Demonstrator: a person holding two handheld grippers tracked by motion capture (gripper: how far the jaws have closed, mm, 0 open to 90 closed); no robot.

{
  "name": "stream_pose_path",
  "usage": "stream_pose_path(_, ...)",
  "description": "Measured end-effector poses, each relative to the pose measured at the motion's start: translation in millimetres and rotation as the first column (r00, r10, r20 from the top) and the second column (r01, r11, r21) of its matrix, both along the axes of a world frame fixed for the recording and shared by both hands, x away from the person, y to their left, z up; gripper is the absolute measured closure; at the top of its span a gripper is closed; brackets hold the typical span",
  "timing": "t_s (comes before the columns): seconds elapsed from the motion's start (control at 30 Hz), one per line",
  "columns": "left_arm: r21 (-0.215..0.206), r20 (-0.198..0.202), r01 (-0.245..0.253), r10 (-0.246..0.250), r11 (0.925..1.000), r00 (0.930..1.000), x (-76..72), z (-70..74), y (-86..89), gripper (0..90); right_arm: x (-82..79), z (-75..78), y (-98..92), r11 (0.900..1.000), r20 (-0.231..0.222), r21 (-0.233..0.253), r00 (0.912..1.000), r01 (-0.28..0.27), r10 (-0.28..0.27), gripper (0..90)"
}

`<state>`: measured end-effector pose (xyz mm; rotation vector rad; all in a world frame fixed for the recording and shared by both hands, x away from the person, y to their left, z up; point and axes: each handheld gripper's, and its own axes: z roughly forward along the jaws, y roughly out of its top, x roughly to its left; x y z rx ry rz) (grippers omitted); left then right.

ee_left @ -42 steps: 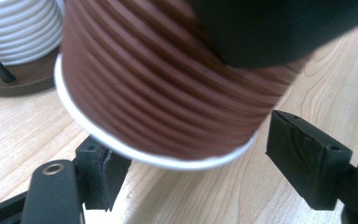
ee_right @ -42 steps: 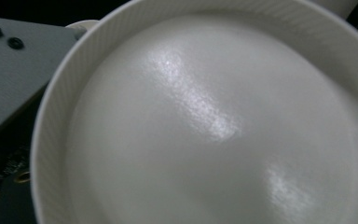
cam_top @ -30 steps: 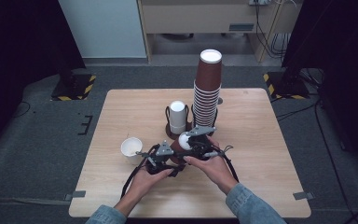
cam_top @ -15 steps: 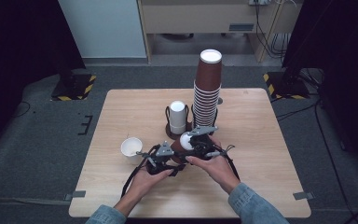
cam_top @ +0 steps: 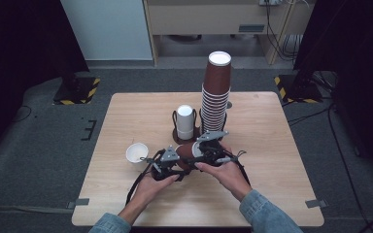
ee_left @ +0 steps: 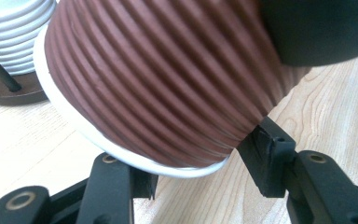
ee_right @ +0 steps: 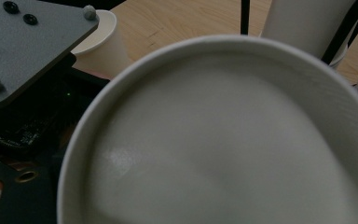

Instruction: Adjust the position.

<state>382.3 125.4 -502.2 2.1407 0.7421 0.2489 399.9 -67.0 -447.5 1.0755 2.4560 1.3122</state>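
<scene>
wooden table (cam_top: 281, 145), person's two hands at the near middle, each with a gripper. between them a brown ribbed cup (cam_top: 187, 150) lies tilted on its side, off the table, white rim toward the left gripper (cam_top: 175, 162). in the left gripper view the cup (ee_left: 168, 79) sits between the two black jaws, jaws spread about the width of the rim; right jaw tip touches the ribbed wall, left jaw tip is just under the rim, contact there can't be confirmed. right gripper (cam_top: 201, 148) is at the cup's other side; its view looks straight into the cup's white inside (ee_right: 223, 135), which is empty, and its jaws are hidden, so can't tell how far apart they are or what they hold. behind the hands, a dark round holder (cam_top: 177, 138) with thin black uprights carries a white cup stack (cam_top: 185, 121), top closed end up. just right of it, a tall brown cup stack (cam_top: 216, 92), upside down, white base on top. a single small white cup (cam_top: 137, 153) stands upright left of the left gripper, nothing visible inside.
</scene>
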Motion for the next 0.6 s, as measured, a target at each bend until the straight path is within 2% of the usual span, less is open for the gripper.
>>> stream_pose_path(0.27, 0.002, 0.001, -0.007, 0.007, 1.0000, 1.0000, 0.4, -0.2, -0.2, 49.9, -1.8, 1.4, -4.4, 1.000, -0.013, 0.007, 0.9999, -0.004, 0.004, 15.3)
stream_pose_path(0.4, -0.015, -0.007, -0.011, 0.011, 0.9998, 0.9999, 1.4, -0.4, 1.2, 50.6, -4.6, -0.1, -6.7, 1.000, -0.023, -0.008, 0.9996, -0.018, 0.018, 16.1)
stream_pose_path(0.6, -0.025, -0.012, -0.006, 0.006, 0.9997, 0.9999, 1.5, -0.9, 1.0, 51.5, -6.4, -2.1, -11.9, 1.000, -0.036, -0.002, 0.9991, -0.021, 0.020, 16.1)
